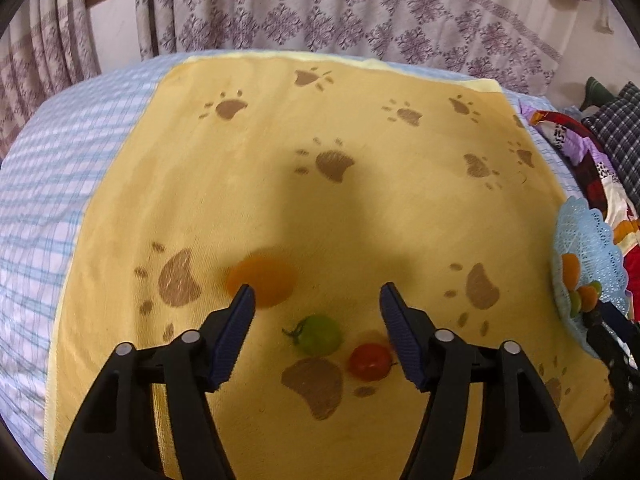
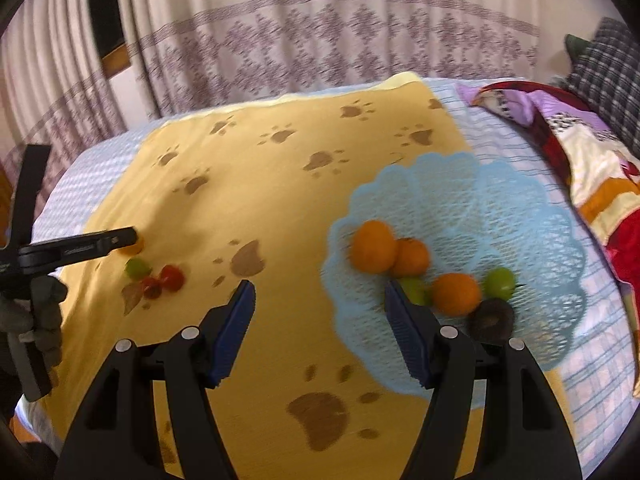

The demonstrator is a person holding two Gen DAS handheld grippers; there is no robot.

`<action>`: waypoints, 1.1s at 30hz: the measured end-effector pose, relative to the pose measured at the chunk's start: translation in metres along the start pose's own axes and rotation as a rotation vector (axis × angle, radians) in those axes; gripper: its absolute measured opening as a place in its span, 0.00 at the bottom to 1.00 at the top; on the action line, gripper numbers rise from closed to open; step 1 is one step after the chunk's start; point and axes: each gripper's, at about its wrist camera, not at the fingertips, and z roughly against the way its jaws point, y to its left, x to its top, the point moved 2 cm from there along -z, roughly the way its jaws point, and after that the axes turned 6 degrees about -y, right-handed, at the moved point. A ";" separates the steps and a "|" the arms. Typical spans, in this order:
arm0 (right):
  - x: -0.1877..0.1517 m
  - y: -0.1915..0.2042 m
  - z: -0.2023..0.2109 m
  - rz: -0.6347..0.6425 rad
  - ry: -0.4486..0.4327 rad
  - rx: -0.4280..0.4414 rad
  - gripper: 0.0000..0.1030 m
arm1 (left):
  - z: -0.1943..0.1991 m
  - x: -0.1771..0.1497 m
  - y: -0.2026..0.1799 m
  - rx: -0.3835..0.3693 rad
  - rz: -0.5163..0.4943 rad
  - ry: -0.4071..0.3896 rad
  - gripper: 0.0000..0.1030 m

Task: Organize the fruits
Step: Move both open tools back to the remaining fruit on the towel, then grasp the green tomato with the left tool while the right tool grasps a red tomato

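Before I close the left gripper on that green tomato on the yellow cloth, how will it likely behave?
The green tomato looks round and smooth, so it will probably roll if a finger nudges it off-centre. It sits on soft yellow cloth, which may slow rolling. Its skin looks glossy, so it might slip; squeeze gently, since it could bruise. The red tomato lies close beside it and may get bumped.

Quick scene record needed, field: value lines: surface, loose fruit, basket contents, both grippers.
surface: yellow paw-print cloth on a checked bedsheet
loose fruit: orange fruit, green tomato, red tomato, all on the cloth
basket: blue mesh basket holds orange and green fruit plus one dark fruit
left gripper: open, nothing between the jaws, above the loose fruit
right gripper: open, empty, by the basket edge
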 end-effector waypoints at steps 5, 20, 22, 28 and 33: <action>-0.007 0.027 -0.007 0.062 0.034 0.049 0.66 | -0.009 -0.010 0.004 -0.012 0.018 0.030 0.55; -0.014 0.055 -0.029 0.016 0.123 0.143 0.66 | -0.031 -0.027 0.009 -0.032 0.050 0.076 0.38; -0.013 0.058 -0.032 0.009 0.131 0.152 0.66 | -0.030 -0.027 0.010 -0.042 0.051 0.074 0.38; -0.011 0.070 -0.044 -0.020 0.159 0.190 0.66 | -0.020 -0.026 0.016 -0.050 0.051 0.055 0.37; -0.006 0.084 -0.060 -0.030 0.183 0.225 0.66 | -0.005 -0.023 0.023 -0.033 0.044 0.020 0.37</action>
